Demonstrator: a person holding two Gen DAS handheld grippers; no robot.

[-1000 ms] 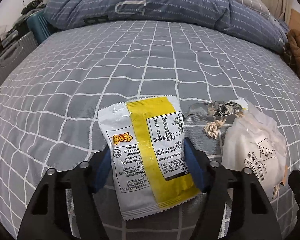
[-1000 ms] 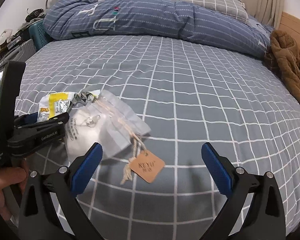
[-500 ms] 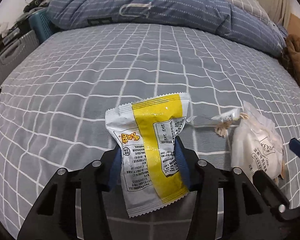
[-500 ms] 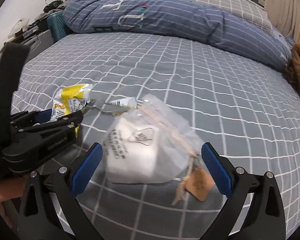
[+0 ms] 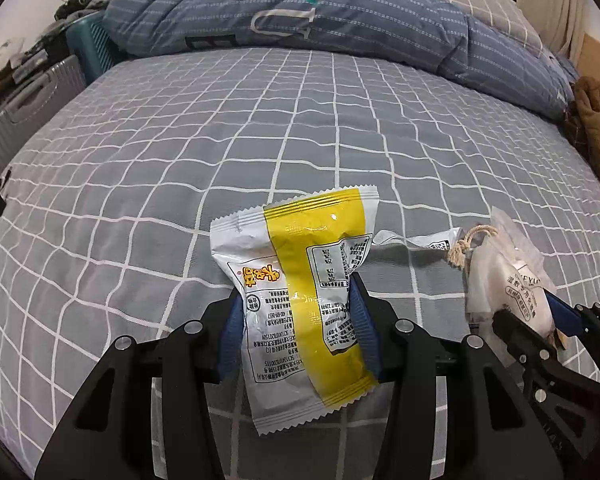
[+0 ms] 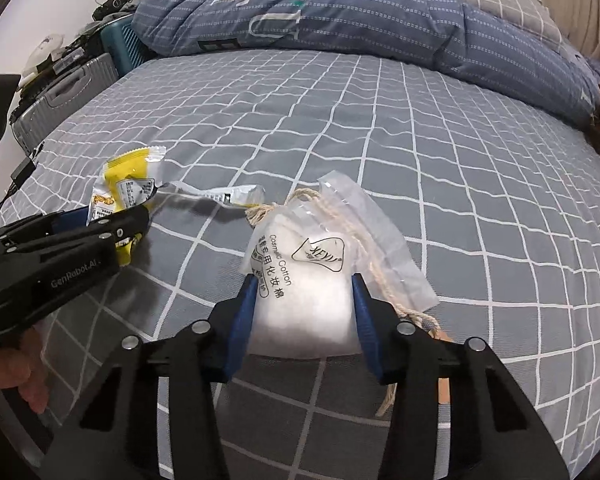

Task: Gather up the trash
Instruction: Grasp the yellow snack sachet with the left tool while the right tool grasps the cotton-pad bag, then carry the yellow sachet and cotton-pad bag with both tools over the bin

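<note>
On the left, our left gripper (image 5: 300, 316) pinches the snack packet (image 5: 300, 280), held just above the bed (image 5: 180, 140). A torn wrapper (image 6: 220, 194) lies between the packet and the cotton bag (image 6: 304, 280). On the right, our right gripper (image 6: 304, 312) is closing on that bag, pads against its sides, bag resting on the bed.

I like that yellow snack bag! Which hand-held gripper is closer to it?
Left. The left hand-held gripper clamps the yellow snack bag; the right hand-held gripper is closing around the cotton bag beside it.
</note>
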